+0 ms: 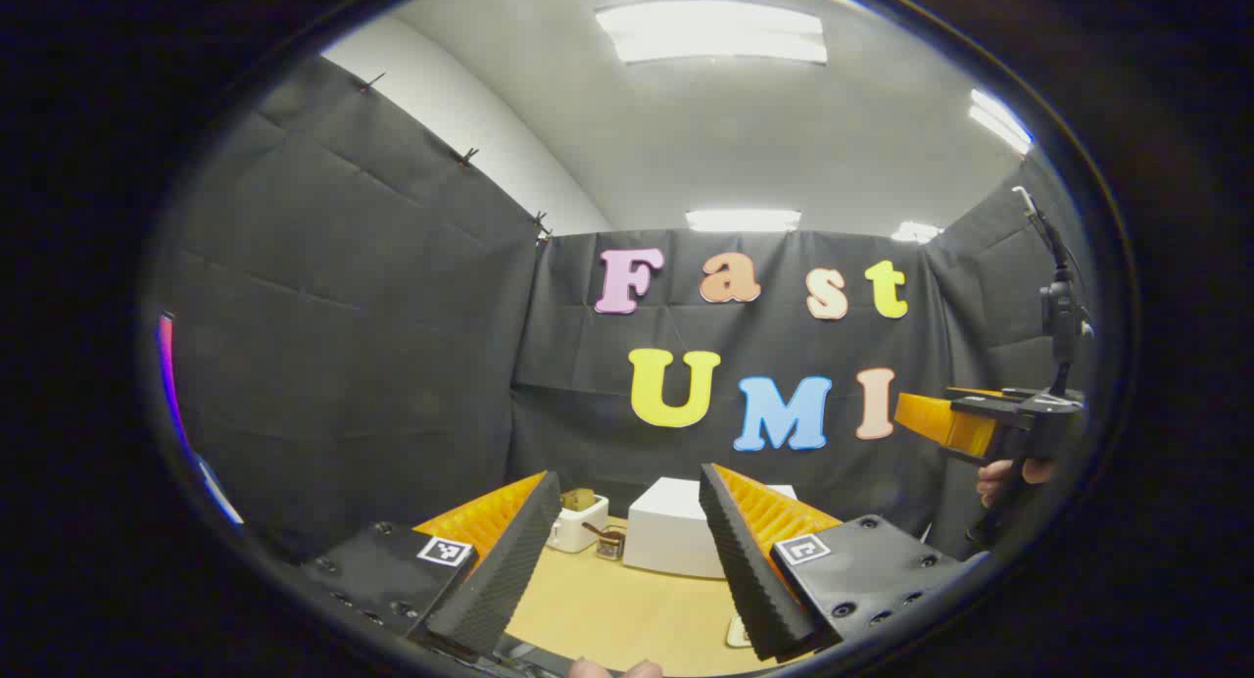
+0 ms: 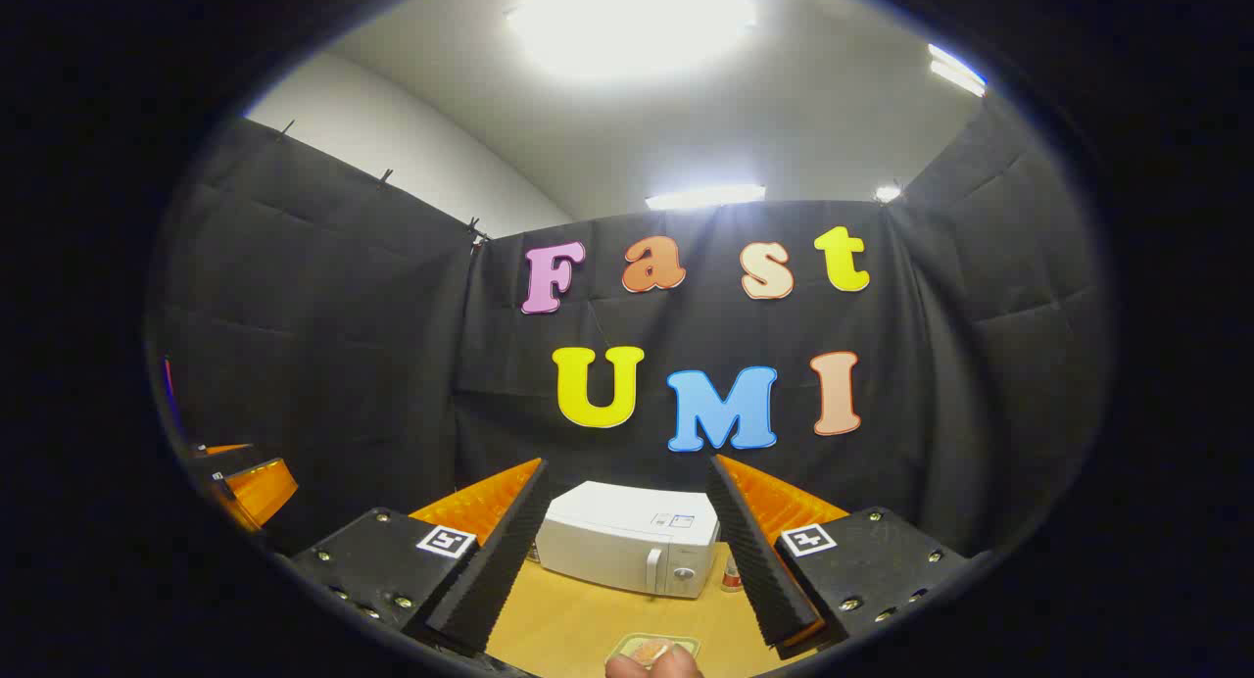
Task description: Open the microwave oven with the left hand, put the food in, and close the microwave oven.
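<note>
Your left tool [image 1: 619, 560] was spread wide and pinched nothing, held high above the near edge of the bench [image 1: 627, 609]. Your right tool [image 2: 627, 551] was likewise spread and empty. From the left tool, the microwave oven [image 1: 676, 536] lay straight ahead and below, toward the far edge of the bench, well apart from the fingers, with its long axis running across your line of reach. In the right gripper view its door looked shut, and the food tray [image 2: 654, 648] sat just below that tool at the near edge. Both tools seemed about equally far from the oven.
</note>
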Action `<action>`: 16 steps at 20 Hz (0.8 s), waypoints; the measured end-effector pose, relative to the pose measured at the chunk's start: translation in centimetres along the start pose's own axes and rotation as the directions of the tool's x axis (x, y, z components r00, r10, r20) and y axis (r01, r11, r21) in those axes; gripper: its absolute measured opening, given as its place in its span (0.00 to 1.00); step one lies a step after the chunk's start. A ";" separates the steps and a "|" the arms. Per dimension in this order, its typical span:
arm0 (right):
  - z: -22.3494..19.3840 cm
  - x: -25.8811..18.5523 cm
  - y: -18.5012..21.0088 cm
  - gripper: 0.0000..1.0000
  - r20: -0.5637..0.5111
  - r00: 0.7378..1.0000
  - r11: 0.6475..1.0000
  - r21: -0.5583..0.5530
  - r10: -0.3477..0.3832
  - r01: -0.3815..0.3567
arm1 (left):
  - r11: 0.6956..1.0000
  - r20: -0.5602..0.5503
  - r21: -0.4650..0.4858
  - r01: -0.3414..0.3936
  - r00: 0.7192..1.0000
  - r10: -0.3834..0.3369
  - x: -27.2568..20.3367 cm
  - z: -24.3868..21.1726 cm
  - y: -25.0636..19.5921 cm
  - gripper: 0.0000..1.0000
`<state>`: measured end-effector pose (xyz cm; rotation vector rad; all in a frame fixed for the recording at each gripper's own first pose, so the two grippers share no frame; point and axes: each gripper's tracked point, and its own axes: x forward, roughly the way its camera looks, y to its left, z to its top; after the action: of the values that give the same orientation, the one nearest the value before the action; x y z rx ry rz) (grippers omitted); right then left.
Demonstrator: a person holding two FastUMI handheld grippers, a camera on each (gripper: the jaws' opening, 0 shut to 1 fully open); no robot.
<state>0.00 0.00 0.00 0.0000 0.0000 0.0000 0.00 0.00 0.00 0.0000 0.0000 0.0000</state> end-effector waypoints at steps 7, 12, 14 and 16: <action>-0.2 0.6 0.4 0.97 0.001 1.000 1.000 -0.004 0.013 -0.013 | 1.000 -0.010 0.009 -0.012 1.000 0.012 0.1 -0.3 -0.1 0.94; -0.5 0.8 0.6 0.97 -0.003 1.000 1.000 -0.013 0.019 -0.019 | 1.000 -0.019 -0.002 -0.015 1.000 0.015 0.6 -0.8 0.0 0.94; -0.3 0.9 0.8 0.97 -0.004 1.000 1.000 -0.016 0.020 -0.020 | 1.000 -0.017 -0.003 -0.017 1.000 0.017 0.6 -0.7 0.1 0.94; -0.3 1.2 1.1 0.97 -0.003 1.000 1.000 -0.019 0.022 -0.022 | 1.000 -0.013 -0.002 -0.025 1.000 0.025 0.5 -0.7 0.5 0.94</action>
<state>1.17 1.12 -0.28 -0.0188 0.0027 0.0222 0.53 0.47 -0.65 -0.0023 0.0130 0.0250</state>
